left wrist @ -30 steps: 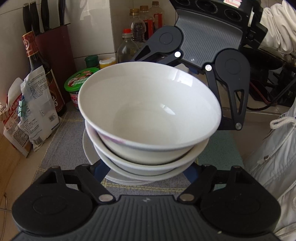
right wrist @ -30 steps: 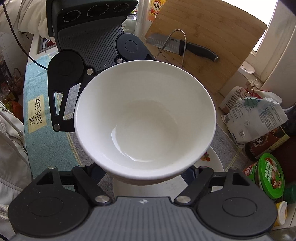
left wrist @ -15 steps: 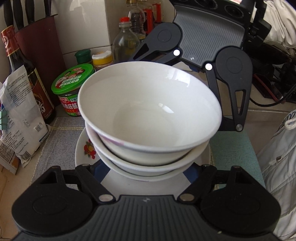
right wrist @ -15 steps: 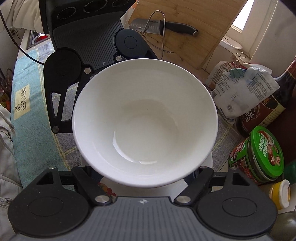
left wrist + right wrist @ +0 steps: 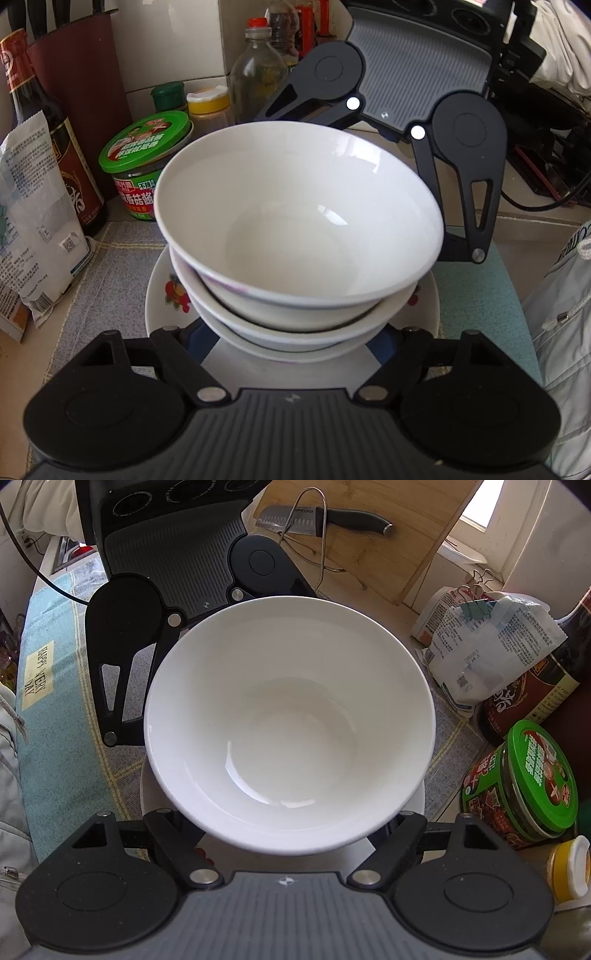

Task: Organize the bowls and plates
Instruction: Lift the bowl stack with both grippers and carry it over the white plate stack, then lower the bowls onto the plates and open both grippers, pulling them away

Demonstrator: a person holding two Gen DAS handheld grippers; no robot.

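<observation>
A stack of white bowls (image 5: 299, 229) sits on a white plate with a fruit print (image 5: 166, 295). The top bowl also fills the right wrist view (image 5: 288, 716). My left gripper (image 5: 291, 343) reaches in under the bowls from the near side, and my right gripper (image 5: 291, 827) does the same from the opposite side. Both sets of jaws stand wide apart around the stack. The fingertips are hidden beneath the bowls, so I cannot see what they touch. Each gripper shows in the other's view, beyond the bowls.
A green-lidded jar (image 5: 147, 155), a dark sauce bottle (image 5: 40, 122), a white bag (image 5: 29, 243), spice jars and a clear bottle (image 5: 258, 70) crowd the wall side. A cutting board with a knife (image 5: 325, 517) lies beyond. A grey mat (image 5: 107, 280) and a teal mat (image 5: 51, 701) cover the counter.
The stack and both grippers have shifted toward the jars and bottles by the wall; the printed plate edge shows more. The jaws have not visibly changed.
</observation>
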